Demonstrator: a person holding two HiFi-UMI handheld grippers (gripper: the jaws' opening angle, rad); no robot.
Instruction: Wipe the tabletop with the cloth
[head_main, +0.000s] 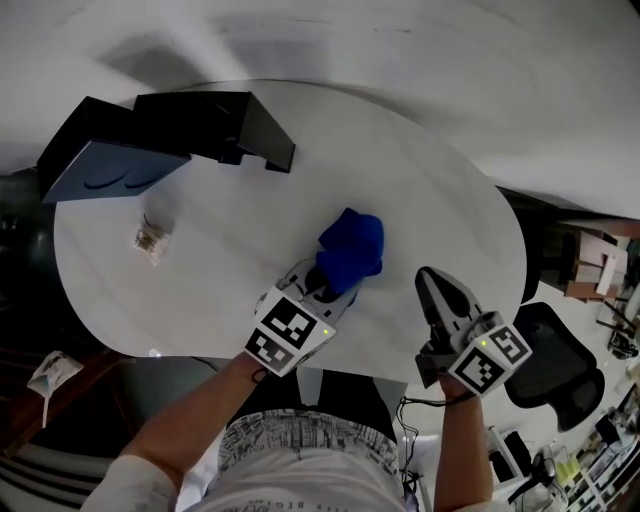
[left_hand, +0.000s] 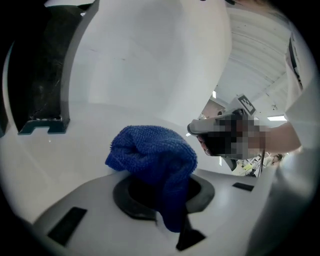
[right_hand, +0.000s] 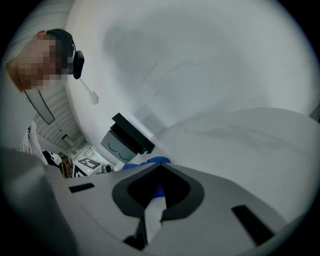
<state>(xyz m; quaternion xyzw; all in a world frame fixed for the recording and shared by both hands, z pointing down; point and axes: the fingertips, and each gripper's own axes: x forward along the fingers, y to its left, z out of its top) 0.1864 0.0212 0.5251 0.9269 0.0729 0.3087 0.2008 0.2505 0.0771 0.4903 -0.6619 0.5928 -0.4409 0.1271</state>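
Note:
A bunched blue cloth (head_main: 352, 250) rests on the round white tabletop (head_main: 420, 180) near its front middle. My left gripper (head_main: 325, 285) is shut on the cloth's near end. In the left gripper view the cloth (left_hand: 150, 150) bulges up out of the jaws and one fold hangs down over them. My right gripper (head_main: 436, 280) is held over the table's front right edge, apart from the cloth, with its jaws together and nothing in them. The right gripper view shows a sliver of the cloth (right_hand: 147, 162) beyond its jaws.
A black box-like stand (head_main: 205, 125) with a blue-grey panel (head_main: 100, 170) sits at the table's far left. A small clear wrapper (head_main: 152, 238) lies at the left. A black office chair (head_main: 545, 365) stands off the right edge. The black stand (right_hand: 127, 140) also shows in the right gripper view.

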